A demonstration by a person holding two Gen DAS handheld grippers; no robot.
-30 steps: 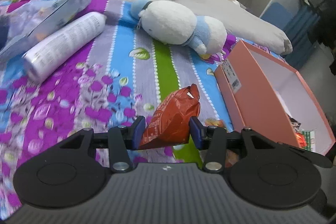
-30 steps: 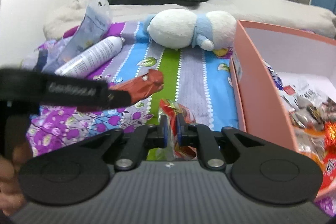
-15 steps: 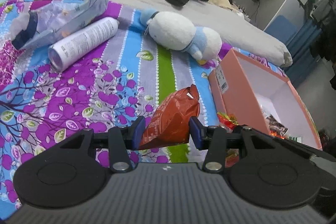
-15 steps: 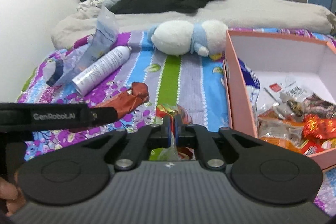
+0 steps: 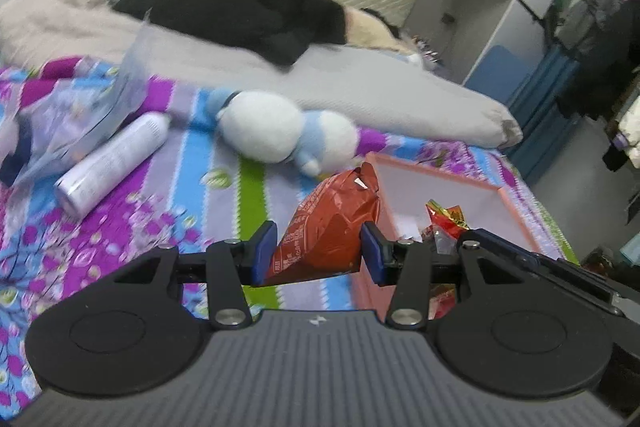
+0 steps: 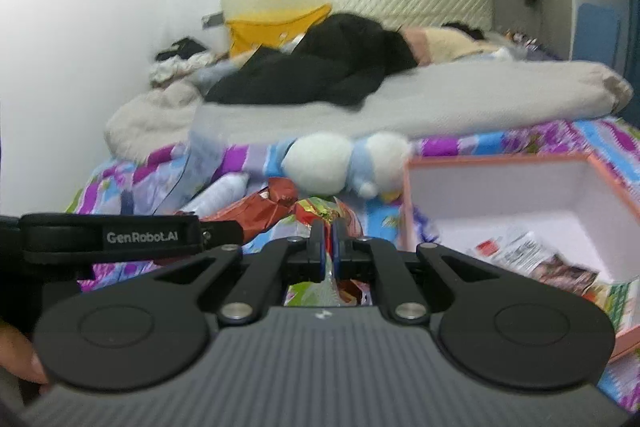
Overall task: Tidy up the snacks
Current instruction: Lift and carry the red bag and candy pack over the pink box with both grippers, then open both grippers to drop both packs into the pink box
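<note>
The left claw (image 5: pixel 318 255) holds a red snack bag (image 5: pixel 328 227), and the right claw (image 6: pixel 327 245) pinches a colourful wrapper (image 6: pixel 320 211) beside the pink box (image 6: pixel 520 187).

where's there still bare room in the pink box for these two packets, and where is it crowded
The pink box is bare white along its far wall and far right corner. Its near end is crowded with loose wrappers. On the quilt, the striped patch between the white spray can and the box is also bare; the plush toy blocks the strip beyond.
</note>
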